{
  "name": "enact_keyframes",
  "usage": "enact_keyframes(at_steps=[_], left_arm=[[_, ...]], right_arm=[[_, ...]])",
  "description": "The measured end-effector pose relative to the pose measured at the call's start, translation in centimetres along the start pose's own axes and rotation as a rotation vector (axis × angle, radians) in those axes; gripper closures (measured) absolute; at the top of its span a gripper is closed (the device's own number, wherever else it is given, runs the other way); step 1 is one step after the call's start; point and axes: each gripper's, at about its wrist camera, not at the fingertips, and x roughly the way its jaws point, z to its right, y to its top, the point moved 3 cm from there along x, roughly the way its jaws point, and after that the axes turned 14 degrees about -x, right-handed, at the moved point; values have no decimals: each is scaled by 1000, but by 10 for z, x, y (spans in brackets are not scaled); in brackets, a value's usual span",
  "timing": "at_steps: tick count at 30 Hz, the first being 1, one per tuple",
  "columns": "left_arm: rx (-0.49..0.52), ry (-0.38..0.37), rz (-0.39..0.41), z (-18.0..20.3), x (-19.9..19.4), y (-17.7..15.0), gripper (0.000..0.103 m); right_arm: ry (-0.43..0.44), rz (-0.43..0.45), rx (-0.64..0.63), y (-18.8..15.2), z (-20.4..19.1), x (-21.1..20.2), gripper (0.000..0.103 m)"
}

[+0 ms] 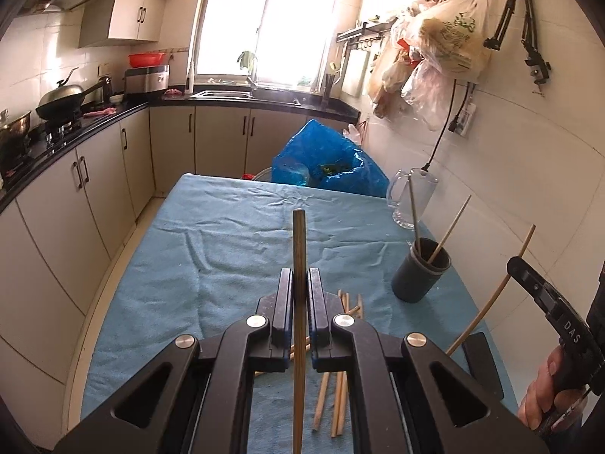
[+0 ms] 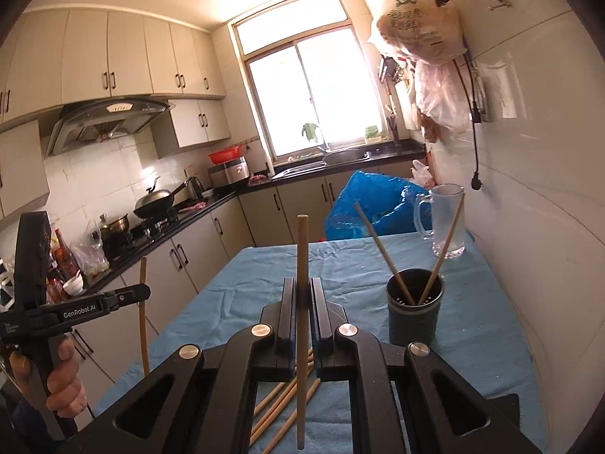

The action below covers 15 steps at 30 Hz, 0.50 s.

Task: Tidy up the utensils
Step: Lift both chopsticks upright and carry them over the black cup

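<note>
My left gripper (image 1: 300, 278) is shut on a brown wooden chopstick (image 1: 298, 242) that stands upright above the blue cloth. My right gripper (image 2: 302, 287) is shut on a lighter chopstick (image 2: 301, 249), also upright. The right gripper also shows at the right edge of the left wrist view (image 1: 514, 265), and the left gripper shows at the left of the right wrist view (image 2: 145, 291). A dark grey cup (image 1: 420, 269) (image 2: 414, 312) holds two chopsticks and stands to the right. Several loose chopsticks (image 1: 340, 386) (image 2: 280, 405) lie on the cloth beneath both grippers.
The table wears a blue cloth (image 1: 211, 265) (image 2: 472, 333). A glass mug (image 1: 410, 196) (image 2: 446, 219) stands behind the cup near the white wall. A blue plastic bag (image 1: 325, 159) sits past the table's far edge. Kitchen counters run along the left.
</note>
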Motion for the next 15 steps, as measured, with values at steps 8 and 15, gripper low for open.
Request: enact_keyframes(at_steps=[8, 15], left_arm=[[31, -47, -7, 30, 1, 6, 97], [59, -90, -5, 60, 6, 12, 97]], right_arm=[[-16, 37, 45, 7, 18, -17, 96], [-42, 78, 53, 20, 35, -29, 96]])
